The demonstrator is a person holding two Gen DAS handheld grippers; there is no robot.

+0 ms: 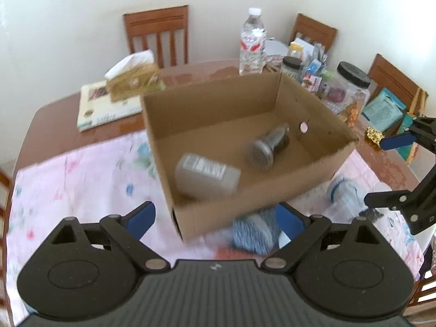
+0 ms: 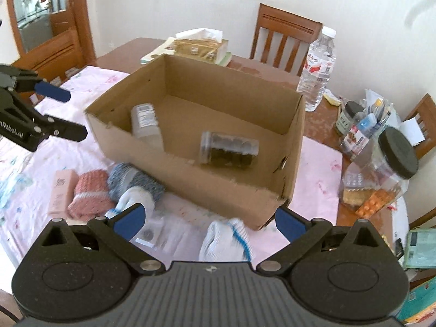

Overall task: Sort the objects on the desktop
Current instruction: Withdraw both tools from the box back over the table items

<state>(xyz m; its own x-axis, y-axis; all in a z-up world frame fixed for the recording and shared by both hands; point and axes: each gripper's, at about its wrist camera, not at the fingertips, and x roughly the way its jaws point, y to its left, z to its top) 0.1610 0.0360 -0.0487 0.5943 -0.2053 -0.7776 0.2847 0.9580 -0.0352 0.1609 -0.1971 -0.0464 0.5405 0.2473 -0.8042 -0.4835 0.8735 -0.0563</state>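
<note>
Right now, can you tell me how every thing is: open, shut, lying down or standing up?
cardboard box: open on top.
white bottle: lying in box.
dark jar: on its side in box.
water bottle: upright, capped.
left gripper: open, empty.
right gripper: open, empty.

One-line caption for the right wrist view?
Open right claw above white glove; cardboard box holds two containers.

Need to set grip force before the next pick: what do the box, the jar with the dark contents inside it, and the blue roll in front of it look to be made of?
Box: brown corrugated cardboard, matte, with ragged torn rims.
Jar: seemingly clear plastic, smooth and glossy; glass is not ruled out.
Blue roll: soft knitted fabric, fuzzy and mottled blue-white, likely a rolled sock or glove.
</note>
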